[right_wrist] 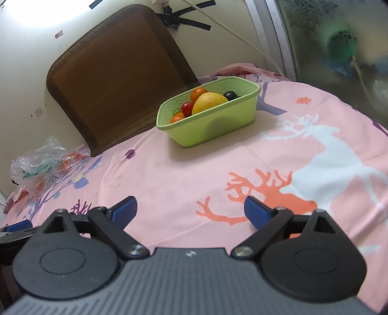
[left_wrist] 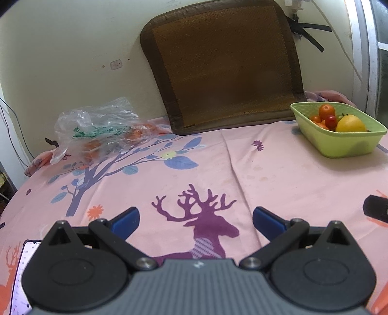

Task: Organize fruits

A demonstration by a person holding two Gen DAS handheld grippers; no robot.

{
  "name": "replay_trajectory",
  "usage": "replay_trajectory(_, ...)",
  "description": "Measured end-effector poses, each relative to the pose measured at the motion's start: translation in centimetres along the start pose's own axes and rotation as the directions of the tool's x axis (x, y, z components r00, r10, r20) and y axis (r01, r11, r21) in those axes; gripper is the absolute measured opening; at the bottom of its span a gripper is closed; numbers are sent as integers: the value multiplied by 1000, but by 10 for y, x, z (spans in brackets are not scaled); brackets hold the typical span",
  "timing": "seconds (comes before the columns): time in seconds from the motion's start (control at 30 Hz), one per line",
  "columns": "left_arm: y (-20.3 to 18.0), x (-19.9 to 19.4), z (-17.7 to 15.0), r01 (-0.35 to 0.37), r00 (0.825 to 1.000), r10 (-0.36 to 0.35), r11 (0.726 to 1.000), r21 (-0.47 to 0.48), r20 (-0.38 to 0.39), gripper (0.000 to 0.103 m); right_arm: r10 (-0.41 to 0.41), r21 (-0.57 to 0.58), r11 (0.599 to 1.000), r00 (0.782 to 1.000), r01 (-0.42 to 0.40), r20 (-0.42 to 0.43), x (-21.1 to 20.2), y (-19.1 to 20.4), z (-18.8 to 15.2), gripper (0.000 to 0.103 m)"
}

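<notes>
Left wrist: pink deer-print sheet (left_wrist: 278, 174), cream wall (left_wrist: 60, 48).

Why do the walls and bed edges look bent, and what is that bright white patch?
Both views come through fisheye lenses, so straight lines bow near the edges. In the right wrist view, glare washes out the wall at top left, and the window is blurred. In the left wrist view, light is even; the green basket is sharp, while the plastic bag looks soft and shiny.
</notes>
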State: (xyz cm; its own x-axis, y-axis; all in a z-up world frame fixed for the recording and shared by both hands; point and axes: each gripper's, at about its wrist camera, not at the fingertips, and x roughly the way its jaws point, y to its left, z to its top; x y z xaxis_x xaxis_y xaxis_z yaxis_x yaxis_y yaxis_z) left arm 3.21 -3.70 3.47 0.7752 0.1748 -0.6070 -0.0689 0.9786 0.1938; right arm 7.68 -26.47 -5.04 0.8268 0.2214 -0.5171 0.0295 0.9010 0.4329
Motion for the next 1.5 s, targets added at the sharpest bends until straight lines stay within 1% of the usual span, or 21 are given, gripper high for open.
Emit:
replay_trajectory(0.23,0,2,-1,-17,1000,17,1000,2,-9,103,-1,1,1000,1000,1,-2,1,1,-1,97)
replay_trajectory(0.33,-1,4,-3,-25,999,26,1000,17,-35,103,-1,0,1000,1000,1,-1,1,0,-1,97)
replay_trajectory(0.67,0,5,-4,-44,998,45,999,14,-37,103,-1,1,1000,1000,1,-2,1,1,-1,98)
replay_trajectory(0.9,0,7,-3,-48,998,49,999,19,-44,103,-2,2,1000,1000,2,-1,1,1,-2,98)
replay_trajectory(1.03,-1,7,-3,-35,998,36,999,20,-47,103,-6,1,1000,1000,6,13,0,1,-2,98)
replay_trajectory(1.23,-11,6,2,-28,999,30,998,50,-35,103,-14,8,1000,999,14,39,-4,-2,0,98)
replay_trajectory(1.5,-40,-1,13,-10,1000,10,993,119,2,103,-30,43,999,996,26,82,-10,-15,4,98)
